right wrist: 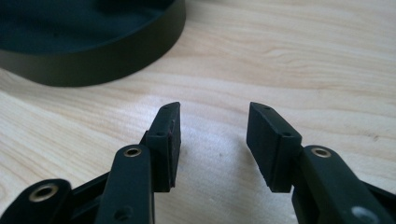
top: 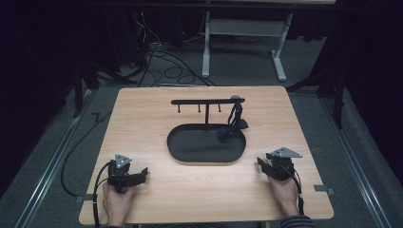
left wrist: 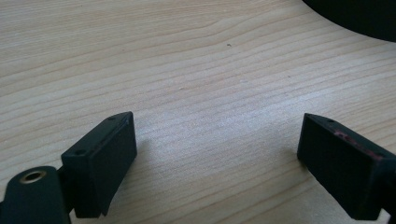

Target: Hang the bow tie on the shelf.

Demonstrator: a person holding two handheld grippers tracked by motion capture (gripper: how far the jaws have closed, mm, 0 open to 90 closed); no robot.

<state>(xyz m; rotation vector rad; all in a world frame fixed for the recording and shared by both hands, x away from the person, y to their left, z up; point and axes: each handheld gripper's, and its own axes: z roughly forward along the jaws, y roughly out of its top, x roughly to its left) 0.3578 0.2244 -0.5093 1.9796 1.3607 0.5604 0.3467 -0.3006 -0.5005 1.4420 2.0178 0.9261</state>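
Headphones (top: 233, 124) hang off the rack's right end, nearer our right gripper (top: 264, 164); both grippers' jaws gape empty, left gripper (top: 141, 174) too.

Black tray (top: 206, 159) — pale wood-grain table (top: 142, 114).

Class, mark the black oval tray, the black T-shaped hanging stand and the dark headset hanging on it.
black oval tray (top: 190, 147): high view, bare floor.
black T-shaped hanging stand (top: 199, 101): high view, crossbar.
dark headset (top: 236, 116): high view, hanging band.
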